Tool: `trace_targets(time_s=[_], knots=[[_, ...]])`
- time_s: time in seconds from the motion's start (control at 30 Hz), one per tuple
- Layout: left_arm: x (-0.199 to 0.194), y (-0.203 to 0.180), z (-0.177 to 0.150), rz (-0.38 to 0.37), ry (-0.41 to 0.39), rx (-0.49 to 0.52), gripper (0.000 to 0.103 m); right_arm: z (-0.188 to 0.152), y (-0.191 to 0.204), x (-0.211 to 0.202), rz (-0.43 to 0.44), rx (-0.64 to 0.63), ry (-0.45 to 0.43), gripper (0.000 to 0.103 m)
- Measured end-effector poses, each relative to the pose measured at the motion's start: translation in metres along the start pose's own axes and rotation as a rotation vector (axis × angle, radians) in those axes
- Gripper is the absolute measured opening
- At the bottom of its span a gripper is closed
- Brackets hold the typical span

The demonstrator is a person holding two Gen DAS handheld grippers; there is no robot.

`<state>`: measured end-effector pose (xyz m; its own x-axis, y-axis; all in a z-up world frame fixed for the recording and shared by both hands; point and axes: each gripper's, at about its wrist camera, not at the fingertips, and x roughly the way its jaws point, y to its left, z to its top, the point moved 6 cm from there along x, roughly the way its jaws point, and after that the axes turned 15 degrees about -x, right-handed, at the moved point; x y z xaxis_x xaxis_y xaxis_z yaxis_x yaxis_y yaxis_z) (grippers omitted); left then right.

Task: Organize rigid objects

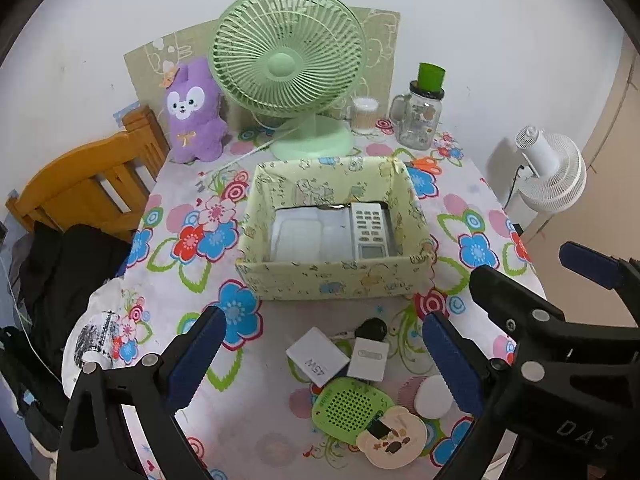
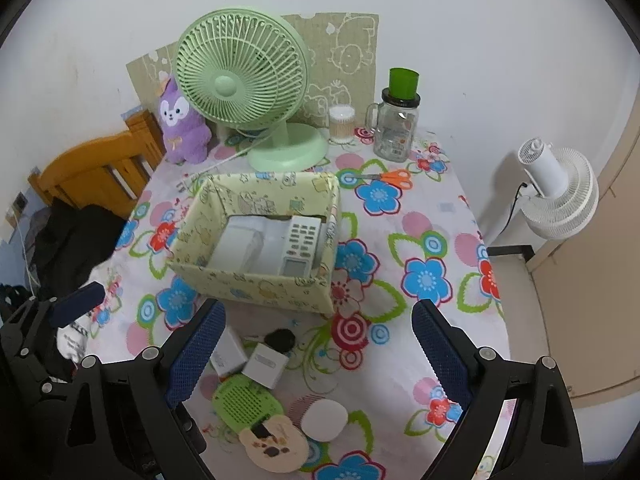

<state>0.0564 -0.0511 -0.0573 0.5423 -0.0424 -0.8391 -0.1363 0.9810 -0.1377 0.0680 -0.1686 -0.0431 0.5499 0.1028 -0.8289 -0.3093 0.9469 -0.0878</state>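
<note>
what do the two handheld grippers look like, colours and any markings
Both are black plastic frames with round silver bolts at the joints. Each finger carries a long dark blue pad with a fine dimpled texture. The left gripper and the right gripper look alike. In the left view, the right gripper's body shows pale letters reading "DAS". No cables, hands or sleeves are visible.

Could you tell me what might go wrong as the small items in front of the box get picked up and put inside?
1. The two white chargers touch each other and the green perforated pad, so closing on one could drag its neighbours.
2. The beige bear-shaped card overlaps the pad's edge and lies flat; it may slip from the fingers.
3. Both grippers, left and right, hang open side by side over the same cluster and could collide.
</note>
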Motion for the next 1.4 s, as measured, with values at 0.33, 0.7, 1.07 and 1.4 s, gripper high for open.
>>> trace_targets(time_s=[0.33,0.7,1.07,1.4], knots=[[0.009,-0.009,-0.023,0.003,0.006,0.016,0.100,-0.021,0.001,0.008,0.062,-0.029,0.010,0.096],[0.028,0.000,-0.046,0.038,0.053,-0.022,0.099,-0.040,0.002,0.027,0.096,-0.046,0.034,0.091],[0.050,0.017,-0.055,0.089,0.088,-0.067,0.097,-0.052,0.005,0.051,0.121,-0.035,0.060,0.089],[0.076,0.027,-0.052,0.108,0.110,-0.115,0.096,-0.052,0.010,0.074,0.119,-0.049,0.085,0.087]])
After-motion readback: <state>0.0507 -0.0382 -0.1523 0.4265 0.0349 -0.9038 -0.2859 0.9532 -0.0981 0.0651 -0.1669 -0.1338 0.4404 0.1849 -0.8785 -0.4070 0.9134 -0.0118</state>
